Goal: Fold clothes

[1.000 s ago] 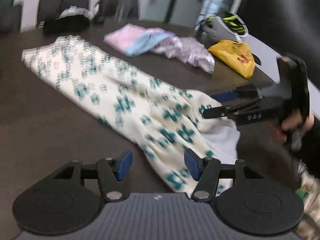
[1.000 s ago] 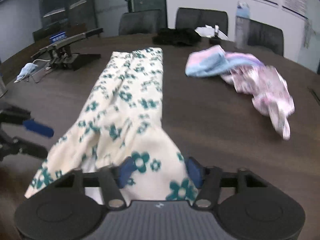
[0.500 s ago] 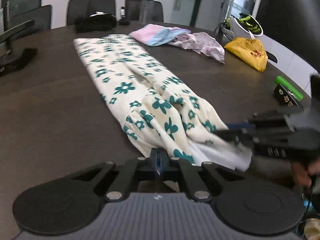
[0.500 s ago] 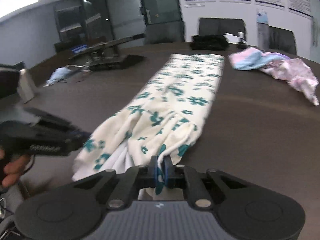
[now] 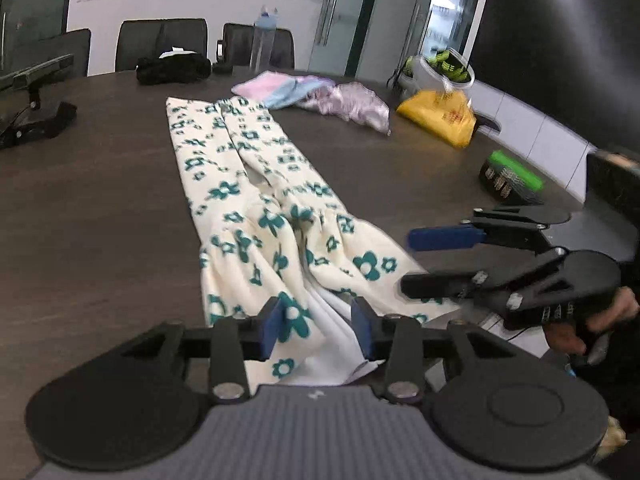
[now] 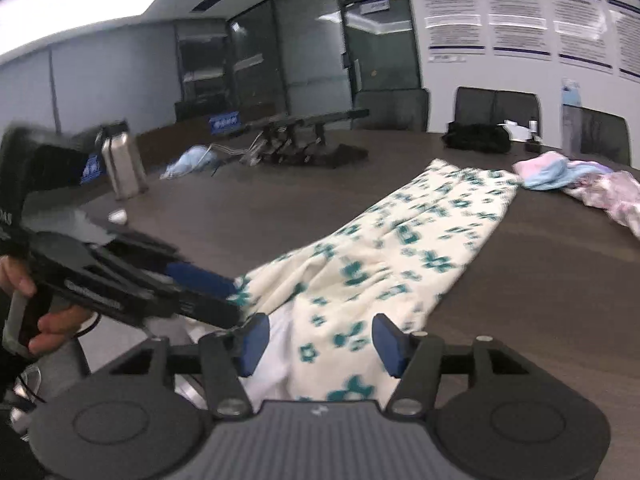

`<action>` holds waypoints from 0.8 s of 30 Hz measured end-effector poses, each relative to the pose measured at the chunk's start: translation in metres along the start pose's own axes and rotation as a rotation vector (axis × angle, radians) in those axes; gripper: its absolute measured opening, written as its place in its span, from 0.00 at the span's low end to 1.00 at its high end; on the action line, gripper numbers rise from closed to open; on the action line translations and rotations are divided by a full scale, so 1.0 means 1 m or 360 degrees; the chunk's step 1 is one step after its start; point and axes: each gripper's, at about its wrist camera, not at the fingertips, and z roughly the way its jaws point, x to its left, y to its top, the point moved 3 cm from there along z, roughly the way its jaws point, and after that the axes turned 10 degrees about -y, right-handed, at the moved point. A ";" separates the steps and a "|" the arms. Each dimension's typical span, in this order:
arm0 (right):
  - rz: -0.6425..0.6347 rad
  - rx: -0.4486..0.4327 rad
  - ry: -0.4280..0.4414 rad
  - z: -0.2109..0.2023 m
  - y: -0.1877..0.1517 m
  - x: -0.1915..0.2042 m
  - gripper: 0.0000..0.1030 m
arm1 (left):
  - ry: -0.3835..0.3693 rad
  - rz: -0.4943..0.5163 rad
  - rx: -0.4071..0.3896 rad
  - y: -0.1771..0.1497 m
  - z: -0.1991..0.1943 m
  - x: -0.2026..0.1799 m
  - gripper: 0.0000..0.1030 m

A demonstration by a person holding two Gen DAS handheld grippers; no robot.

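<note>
Lying flat, both claws let go

Spreading away from both claws across a dark wood-grain table [image 5: 100, 220], the cream trousers [image 5: 256, 200] with teal flowers lie lengthwise, their soft near end bunched and showing a white lining between the blue pads. The left claw [image 5: 316, 326] stands with its jaws apart over that end; half a second ago they were pinched together. The right claw [image 6: 316, 338] is likewise spread wide, where earlier it clamped the cloth. Right of the left claw, a hand [image 5: 592, 320] holds the other tool. Further off lie a pink and blue heap [image 5: 316, 94] and a yellow bag [image 5: 440, 116]; beyond, dark chairs [image 5: 164, 42], glass doors, a white wall with posters
</note>
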 end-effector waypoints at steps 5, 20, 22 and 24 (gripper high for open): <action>0.0005 -0.0003 -0.0139 0.009 -0.007 0.009 0.04 | 0.0143 -0.0013 0.0015 -0.009 0.009 0.003 0.13; 0.0272 0.0026 -0.0069 0.004 -0.001 -0.002 0.27 | -0.0340 -0.0631 -0.0197 -0.011 -0.009 0.032 0.31; 0.0188 -0.0047 -0.0027 -0.013 -0.006 -0.008 0.32 | -0.0316 -0.0436 -0.0251 -0.010 -0.036 0.036 0.38; -0.0025 -0.0195 -0.0053 -0.043 -0.009 -0.018 0.52 | -0.0179 -0.0161 -0.0264 -0.009 -0.063 0.041 0.46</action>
